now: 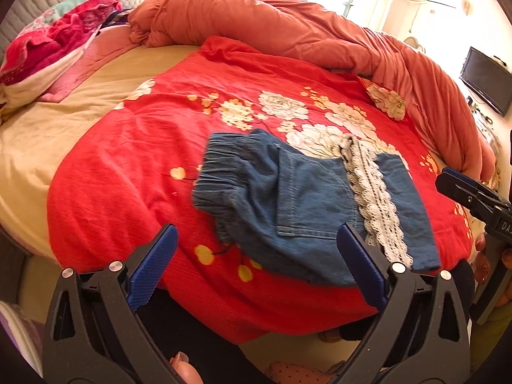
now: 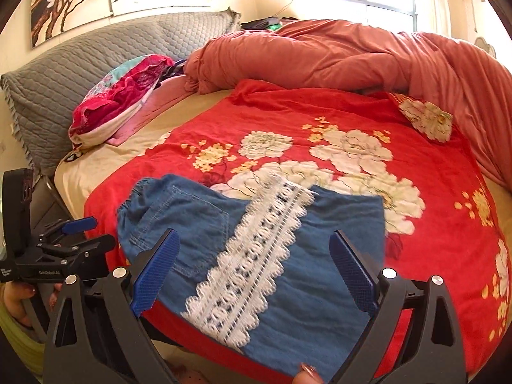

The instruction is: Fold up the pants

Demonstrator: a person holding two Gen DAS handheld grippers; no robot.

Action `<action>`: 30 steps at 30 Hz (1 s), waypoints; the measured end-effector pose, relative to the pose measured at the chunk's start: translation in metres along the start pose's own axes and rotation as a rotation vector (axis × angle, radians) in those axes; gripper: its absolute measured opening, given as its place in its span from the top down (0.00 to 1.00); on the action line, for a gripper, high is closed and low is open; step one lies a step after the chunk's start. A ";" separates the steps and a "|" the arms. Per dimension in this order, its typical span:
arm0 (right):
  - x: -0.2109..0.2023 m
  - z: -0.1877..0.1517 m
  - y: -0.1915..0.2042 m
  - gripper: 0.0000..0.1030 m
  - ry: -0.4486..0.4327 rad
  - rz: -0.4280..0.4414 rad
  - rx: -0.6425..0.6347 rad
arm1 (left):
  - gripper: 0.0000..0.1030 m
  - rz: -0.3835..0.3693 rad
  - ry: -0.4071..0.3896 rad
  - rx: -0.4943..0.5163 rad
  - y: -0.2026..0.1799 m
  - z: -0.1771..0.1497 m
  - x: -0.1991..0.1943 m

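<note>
Blue denim pants [image 1: 288, 198] with a white lace strip [image 1: 374, 198] lie rumpled on the red floral blanket near the bed's front edge, elastic waistband to the left. They also show in the right wrist view [image 2: 288, 256], with the lace strip [image 2: 252, 262] running diagonally across them. My left gripper [image 1: 256, 265] is open and empty, hovering just in front of the pants. My right gripper [image 2: 252, 275] is open and empty above the pants' near edge. The right gripper also shows in the left wrist view [image 1: 473, 195], and the left gripper in the right wrist view [image 2: 80, 233].
The red floral blanket [image 1: 134, 166] covers a beige sheet [image 1: 38, 140]. A bunched salmon duvet [image 1: 288, 28] lies along the far side. A pink patterned pillow [image 1: 48, 44] and grey quilted headboard [image 2: 80, 73] are at left. A TV [image 1: 486, 80] hangs at right.
</note>
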State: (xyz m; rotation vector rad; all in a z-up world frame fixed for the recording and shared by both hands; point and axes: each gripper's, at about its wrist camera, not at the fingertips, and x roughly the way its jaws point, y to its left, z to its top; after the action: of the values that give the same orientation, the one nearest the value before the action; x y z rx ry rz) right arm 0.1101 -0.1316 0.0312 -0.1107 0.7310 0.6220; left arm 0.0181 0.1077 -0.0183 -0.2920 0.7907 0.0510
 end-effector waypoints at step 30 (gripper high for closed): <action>0.168 0.070 0.123 0.09 0.344 0.309 -0.369 | 0.47 -0.118 0.085 -0.174 0.033 -0.006 0.056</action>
State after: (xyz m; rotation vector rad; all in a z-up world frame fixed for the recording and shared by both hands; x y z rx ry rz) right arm 0.1781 0.0723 -0.0124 -0.4599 0.9682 1.0469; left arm 0.0483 0.1340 -0.0697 -0.5076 0.8539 -0.0040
